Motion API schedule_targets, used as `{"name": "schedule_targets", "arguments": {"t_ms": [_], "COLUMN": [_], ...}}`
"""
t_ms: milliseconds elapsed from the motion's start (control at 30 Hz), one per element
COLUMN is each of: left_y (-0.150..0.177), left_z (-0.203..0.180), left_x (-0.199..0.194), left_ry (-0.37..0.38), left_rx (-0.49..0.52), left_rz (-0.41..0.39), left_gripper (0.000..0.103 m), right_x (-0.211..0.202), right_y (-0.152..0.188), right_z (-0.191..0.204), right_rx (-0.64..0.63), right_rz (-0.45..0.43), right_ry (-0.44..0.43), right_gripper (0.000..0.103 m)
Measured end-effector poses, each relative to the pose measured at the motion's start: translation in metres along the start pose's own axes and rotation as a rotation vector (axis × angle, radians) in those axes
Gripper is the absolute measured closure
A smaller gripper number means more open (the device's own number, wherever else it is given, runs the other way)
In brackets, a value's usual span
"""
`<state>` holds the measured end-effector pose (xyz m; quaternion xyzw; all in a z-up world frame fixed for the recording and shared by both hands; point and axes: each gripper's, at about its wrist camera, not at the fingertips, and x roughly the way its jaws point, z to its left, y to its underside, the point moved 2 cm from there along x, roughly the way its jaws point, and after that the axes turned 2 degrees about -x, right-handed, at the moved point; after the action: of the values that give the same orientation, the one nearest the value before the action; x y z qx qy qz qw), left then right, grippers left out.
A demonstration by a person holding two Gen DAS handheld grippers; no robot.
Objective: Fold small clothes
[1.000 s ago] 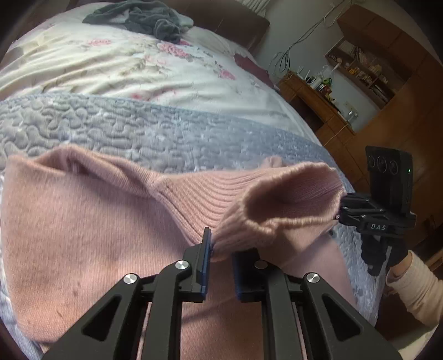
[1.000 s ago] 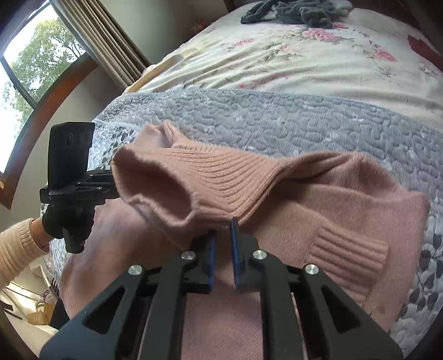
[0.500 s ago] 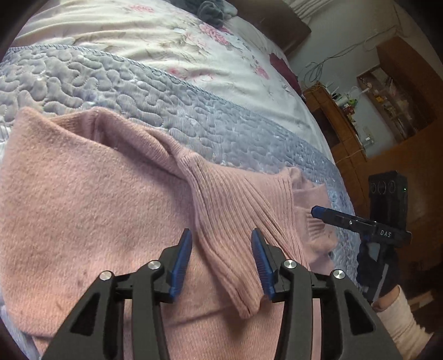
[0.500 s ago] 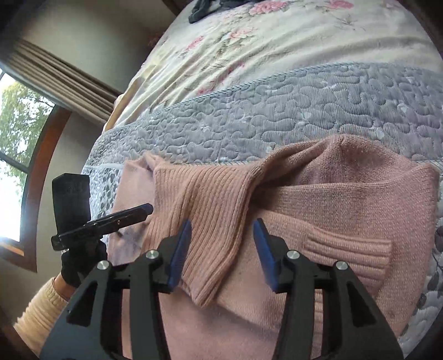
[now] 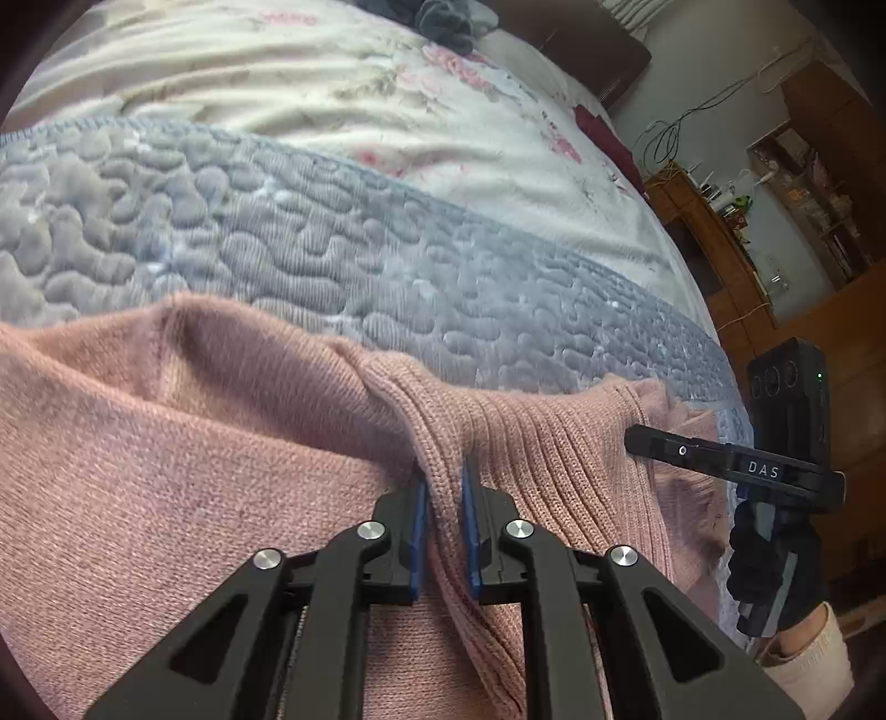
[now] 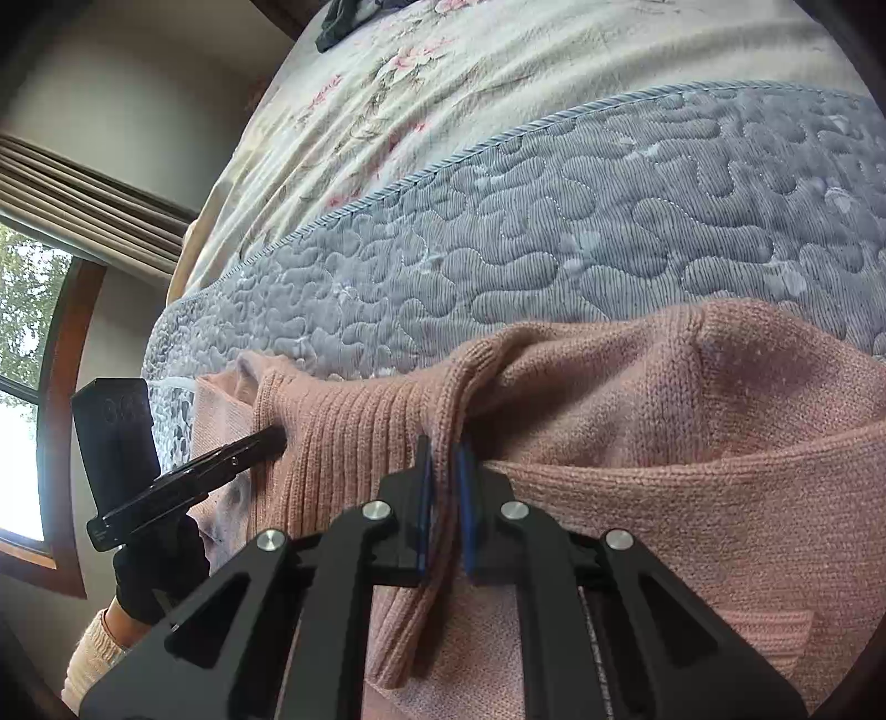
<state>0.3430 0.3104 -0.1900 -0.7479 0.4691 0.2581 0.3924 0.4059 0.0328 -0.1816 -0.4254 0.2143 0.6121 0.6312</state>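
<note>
Here both grippers, left gripper [image 5: 443, 498] and right gripper [image 6: 443, 487], had jaws clenched on the pink sweater [image 5: 166, 471] lying on the bed [image 5: 332, 249].

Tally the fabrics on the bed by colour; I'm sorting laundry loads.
Pink: 1, the sweater
Blue-grey: 1, the quilted blanket
Cream floral: 1, the bedspread
Dark grey: 1, the clothes heap
Total: 4

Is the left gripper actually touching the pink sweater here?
Touching. The left wrist view shows the left gripper shut on a ribbed fold of the pink sweater, knit pressed between both blue pads.
</note>
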Motion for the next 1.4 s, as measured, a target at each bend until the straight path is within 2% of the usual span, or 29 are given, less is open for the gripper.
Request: {"name": "schedule_targets", "arguments": {"t_ms": [133, 167, 200, 233, 267, 333, 400, 433, 467, 500, 567, 667, 767, 833, 1000, 1100, 1200, 1267, 1400], "left_y": [0.017, 0.024, 0.031, 0.039, 0.045, 0.055, 0.057, 0.057, 0.055, 0.054, 0.051, 0.048, 0.051, 0.053, 0.056, 0.064, 0.085, 0.108, 0.167], "left_z": [0.002, 0.000, -0.003, -0.005, -0.007, -0.010, -0.011, -0.011, -0.010, -0.009, -0.007, -0.006, 0.000, 0.002, 0.004, -0.005, -0.019, -0.027, -0.032], "left_x": [-0.016, -0.020, -0.023, -0.024, -0.024, -0.024, -0.022, -0.021, -0.019, -0.019, -0.021, -0.026, -0.025, -0.024, -0.025, -0.040, -0.073, -0.099, -0.147], "left_ry": [0.055, 0.053, 0.066, 0.077, 0.078, 0.097, 0.094, 0.085, 0.071, 0.066, 0.054, 0.003, 0.005, 0.008, 0.013, -0.049, -0.129, -0.162, -0.271], "left_rx": [-0.065, -0.065, -0.065, -0.066, -0.071, -0.091, -0.111, -0.115, -0.120, -0.126, -0.112, -0.028, 0.013, 0.024, 0.017, 0.018, 0.046, 0.084, 0.132], "left_rz": [0.007, 0.016, 0.029, 0.044, 0.057, 0.063, 0.051, 0.051, 0.056, 0.066, 0.069, 0.071, 0.086, 0.087, 0.073, 0.056, 0.004, -0.020, -0.033], "left_gripper": [0.086, 0.084, 0.079, 0.069, 0.065, 0.063, 0.066, 0.073, 0.082, 0.092, 0.092, 0.092, 0.092, 0.092, 0.090, 0.086, 0.063, 0.062, 0.055], "right_x": [-0.016, -0.022, -0.026, -0.028, -0.029, -0.025, -0.015, -0.011, -0.007, -0.005, -0.014, -0.032, -0.030, -0.019, -0.015, -0.027, -0.060, -0.086, -0.132], "right_y": [0.017, 0.024, 0.032, 0.039, 0.046, 0.058, 0.063, 0.065, 0.065, 0.066, 0.066, 0.068, 0.076, 0.082, 0.085, 0.088, 0.104, 0.127, 0.193], "right_z": [0.005, 0.007, 0.010, 0.013, 0.015, 0.017, 0.020, 0.020, 0.020, 0.021, 0.018, 0.015, 0.009, 0.005, 0.003, 0.007, 0.016, 0.024, 0.034], "right_rx": [0.021, 0.014, 0.004, 0.001, 0.005, 0.030, 0.047, 0.053, 0.064, 0.076, 0.089, 0.069, 0.040, 0.023, 0.006, -0.002, -0.021, -0.053, -0.071], "right_rz": [0.004, 0.006, 0.017, 0.027, 0.040, 0.072, 0.102, 0.114, 0.122, 0.130, 0.119, 0.089, 0.112, 0.130, 0.105, 0.079, 0.010, -0.035, -0.070], "right_ry": [0.012, 0.006, -0.004, -0.015, -0.025, -0.056, -0.066, -0.054, -0.059, -0.078, -0.087, -0.090, -0.066, -0.034, -0.013, -0.013, 0.006, 0.043, 0.086], "right_gripper": [0.080, 0.079, 0.079, 0.078, 0.074, 0.073, 0.073, 0.079, 0.094, 0.095, 0.096, 0.097, 0.097, 0.097, 0.098, 0.091, 0.079, 0.072, 0.064]}}
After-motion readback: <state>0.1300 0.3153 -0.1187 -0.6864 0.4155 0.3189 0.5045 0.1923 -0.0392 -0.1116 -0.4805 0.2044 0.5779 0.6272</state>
